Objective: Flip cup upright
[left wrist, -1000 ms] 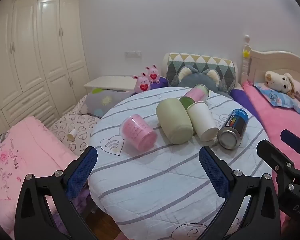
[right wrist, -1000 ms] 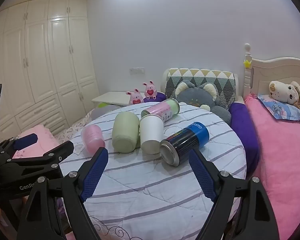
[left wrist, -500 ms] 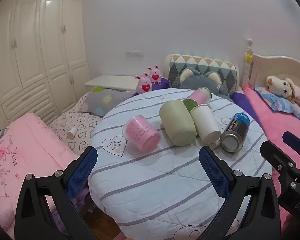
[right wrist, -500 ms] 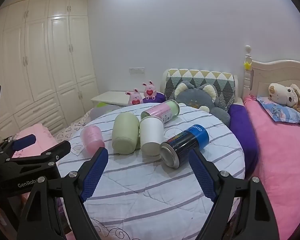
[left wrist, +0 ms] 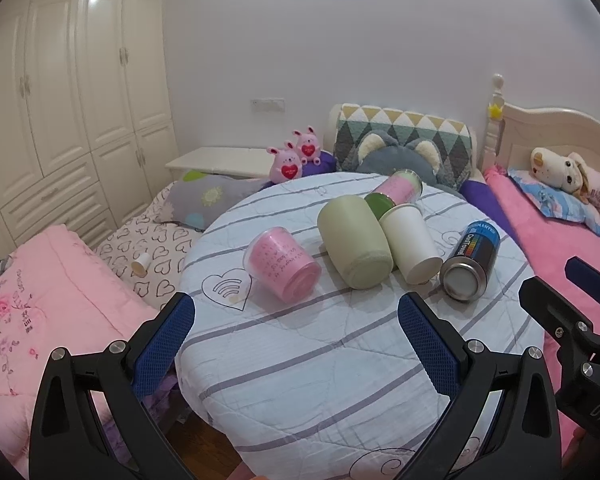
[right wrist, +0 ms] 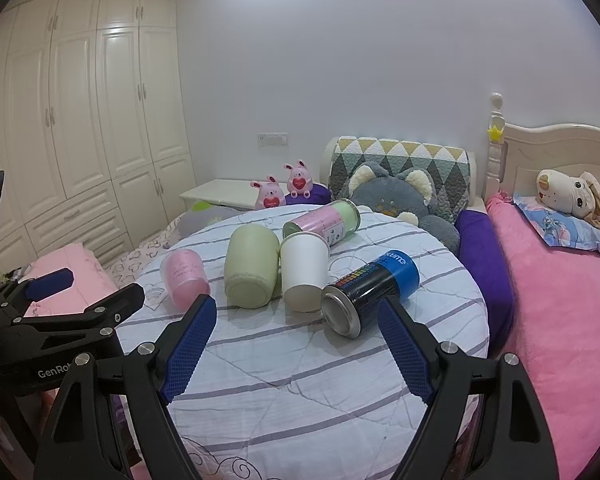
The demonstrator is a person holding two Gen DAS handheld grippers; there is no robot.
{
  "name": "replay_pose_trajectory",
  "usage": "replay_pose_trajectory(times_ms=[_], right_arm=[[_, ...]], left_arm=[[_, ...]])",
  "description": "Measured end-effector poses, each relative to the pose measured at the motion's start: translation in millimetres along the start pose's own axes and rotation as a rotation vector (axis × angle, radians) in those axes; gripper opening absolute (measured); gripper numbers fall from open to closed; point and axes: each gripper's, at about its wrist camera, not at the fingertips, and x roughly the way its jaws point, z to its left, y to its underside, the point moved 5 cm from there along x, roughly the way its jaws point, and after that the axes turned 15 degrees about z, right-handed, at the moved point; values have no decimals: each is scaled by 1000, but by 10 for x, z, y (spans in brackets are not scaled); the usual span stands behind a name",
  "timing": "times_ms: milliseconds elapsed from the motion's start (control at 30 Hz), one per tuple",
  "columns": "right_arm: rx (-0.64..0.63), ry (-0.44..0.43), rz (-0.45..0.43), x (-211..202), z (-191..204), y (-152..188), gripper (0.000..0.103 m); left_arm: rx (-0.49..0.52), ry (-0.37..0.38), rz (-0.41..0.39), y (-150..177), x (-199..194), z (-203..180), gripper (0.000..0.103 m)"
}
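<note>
Barely shifted since a second ago: row of containers sits a touch lower in the right wrist view, otherwise the same standoff.

Lying on its side straight ahead of the left tongs (left wrist: 296, 344), beyond the fingertips and untouched: translucent pink plastic cup (left wrist: 282, 266). Probably the one to right, though cannot say for sure. Just right of it, also toppled: pale green cylindrical tumbler (left wrist: 354, 240), pressed against a white paper cup (left wrist: 410, 244). Behind those two, a pink-and-green tin (left wrist: 398, 188). Dead ahead of the right tongs (right wrist: 296, 344), the paper cup; just off their right finger, a dark metal spray can with blue cap (right wrist: 364, 296).

Both tongs spread wide, gripping nothing, hovering over the near edge of the round table under striped white quilted cloth (left wrist: 320, 380).

Likely trouble:
- Rolling away on a glancing touch, since everything here is round and lying on soft, wrinkled cloth.
- Nudging the green tumbler and setting the whole row moving.
- Crushing thin plastic with too hard a pinch.
- Tipping again if set down on a fold.
</note>
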Motion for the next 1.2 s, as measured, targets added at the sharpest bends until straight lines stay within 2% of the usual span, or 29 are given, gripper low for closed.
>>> replay_pose_trajectory(times_ms=[1200], right_arm=[[3,1,16,96,28,-1,84]], left_arm=[[14,2,46,31,166,-4,103]])
